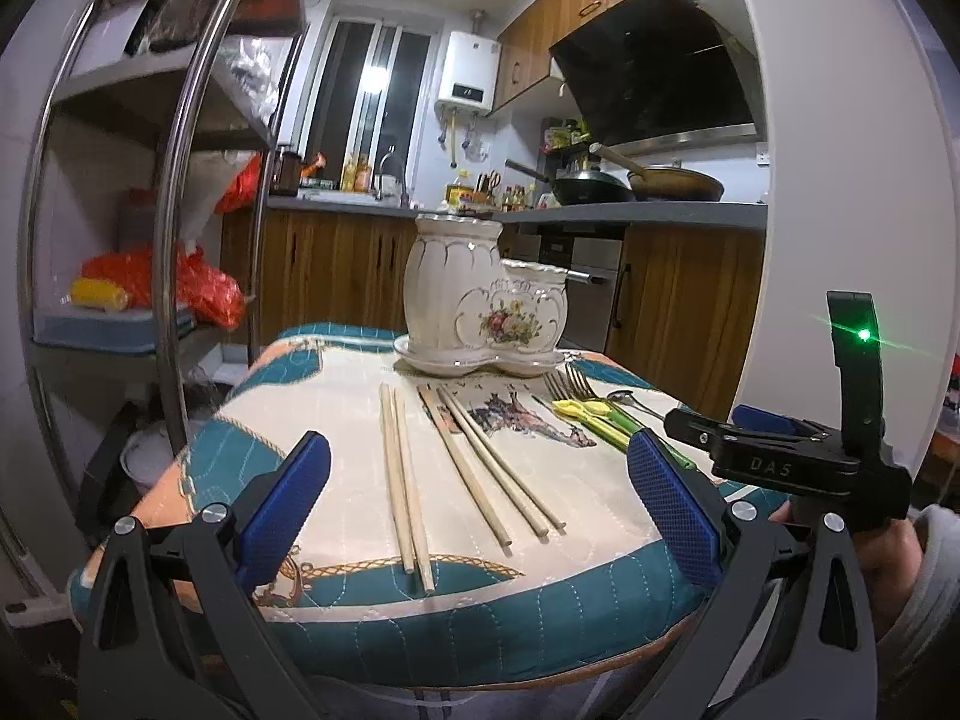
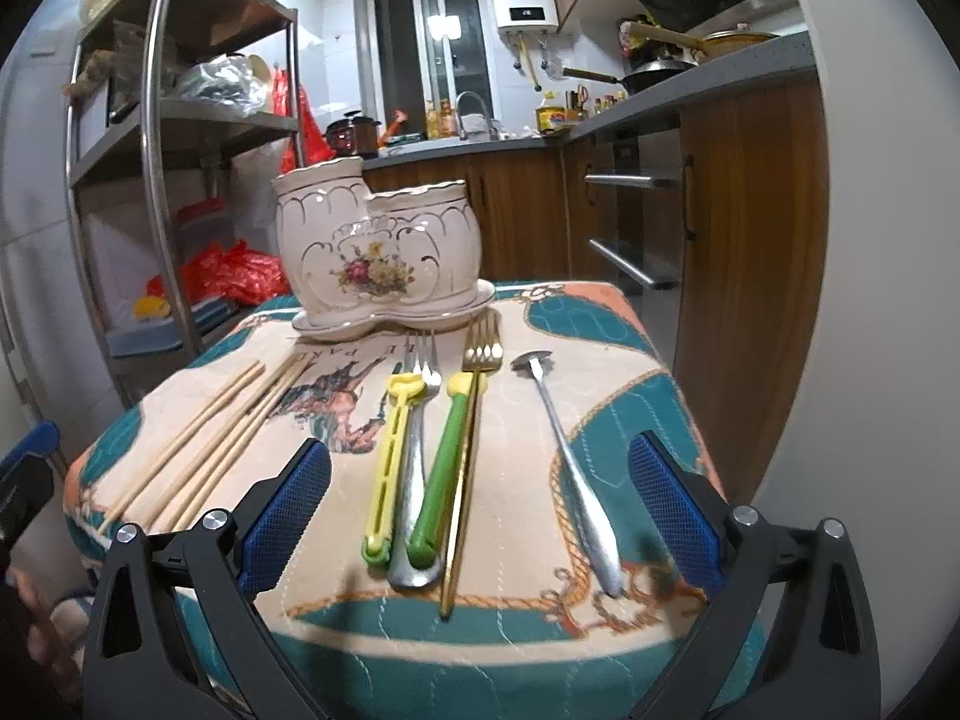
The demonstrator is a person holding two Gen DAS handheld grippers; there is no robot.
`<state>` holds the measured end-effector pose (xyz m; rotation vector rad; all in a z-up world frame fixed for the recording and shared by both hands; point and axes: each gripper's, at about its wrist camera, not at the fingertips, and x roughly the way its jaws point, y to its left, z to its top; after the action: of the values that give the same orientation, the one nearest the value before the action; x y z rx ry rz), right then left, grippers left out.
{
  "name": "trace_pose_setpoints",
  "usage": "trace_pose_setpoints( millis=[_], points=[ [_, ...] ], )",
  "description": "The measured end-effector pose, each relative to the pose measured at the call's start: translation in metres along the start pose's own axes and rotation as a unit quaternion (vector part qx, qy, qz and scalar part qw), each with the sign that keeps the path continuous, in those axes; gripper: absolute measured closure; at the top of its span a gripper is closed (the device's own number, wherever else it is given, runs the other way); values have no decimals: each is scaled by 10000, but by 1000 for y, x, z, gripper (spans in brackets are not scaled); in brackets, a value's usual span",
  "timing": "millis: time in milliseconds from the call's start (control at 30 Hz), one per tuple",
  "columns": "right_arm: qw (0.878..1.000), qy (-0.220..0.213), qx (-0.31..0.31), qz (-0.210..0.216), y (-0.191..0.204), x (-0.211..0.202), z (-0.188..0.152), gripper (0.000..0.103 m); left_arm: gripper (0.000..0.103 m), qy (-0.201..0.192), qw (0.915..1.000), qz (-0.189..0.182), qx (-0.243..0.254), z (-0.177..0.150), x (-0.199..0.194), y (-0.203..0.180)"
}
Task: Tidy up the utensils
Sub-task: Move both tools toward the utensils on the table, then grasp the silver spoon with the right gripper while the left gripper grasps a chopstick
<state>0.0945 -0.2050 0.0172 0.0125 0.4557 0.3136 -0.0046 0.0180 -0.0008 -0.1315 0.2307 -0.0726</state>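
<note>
Wooden chopsticks (image 1: 408, 474): 4, light, stiff, roll-prone; between the spread, empty left gripper (image 1: 480, 510) jaws; grip mid-shaft.
Metal spoon (image 2: 573, 468): slippery; inside the released right gripper (image 2: 480, 510) jaws.
Ceramic holder (image 2: 378, 246): fragile, beyond both.

Chopsticks (image 1: 462, 462) left of forks (image 2: 444, 414), holder (image 2: 384, 252) behind

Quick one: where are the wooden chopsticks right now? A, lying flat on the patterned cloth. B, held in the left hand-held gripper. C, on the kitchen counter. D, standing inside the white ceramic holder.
A: the four wooden chopsticks lie flat on the patterned cloth in front of the white floral ceramic holder, and the left hand-held gripper is open around nothing.
</note>
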Motion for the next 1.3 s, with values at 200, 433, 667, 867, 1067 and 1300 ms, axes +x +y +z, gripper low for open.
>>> trace_pose_setpoints(
  millis=[200, 433, 667, 867, 1067, 1300],
  points=[
    [10000, -59, 19, 71, -1, 4, 0, 4, 5, 54, 10000, 28, 23, -1, 3, -2],
    [9997, -35, 103, 219, -5, -1, 0, 4, 5, 108, 9999, 127, 30, 0, 6, -3],
    [9987, 347, 246, 268, -18, -3, 14, 4, 5, 334, 9993, 146, 82, 14, 12, -1],
    [9940, 1022, 224, 303, -35, 12, 31, 6, 5, 529, 9977, 410, 63, 40, 19, 6],
    [9814, 1870, -131, 426, -50, 44, 48, 27, 32, 1545, 9868, 426, -221, 61, 69, 30],
    [9705, 2310, -503, 466, -51, 68, 58, 45, 68, 2474, 9674, 531, -65, 66, 122, 50]
  ],
)
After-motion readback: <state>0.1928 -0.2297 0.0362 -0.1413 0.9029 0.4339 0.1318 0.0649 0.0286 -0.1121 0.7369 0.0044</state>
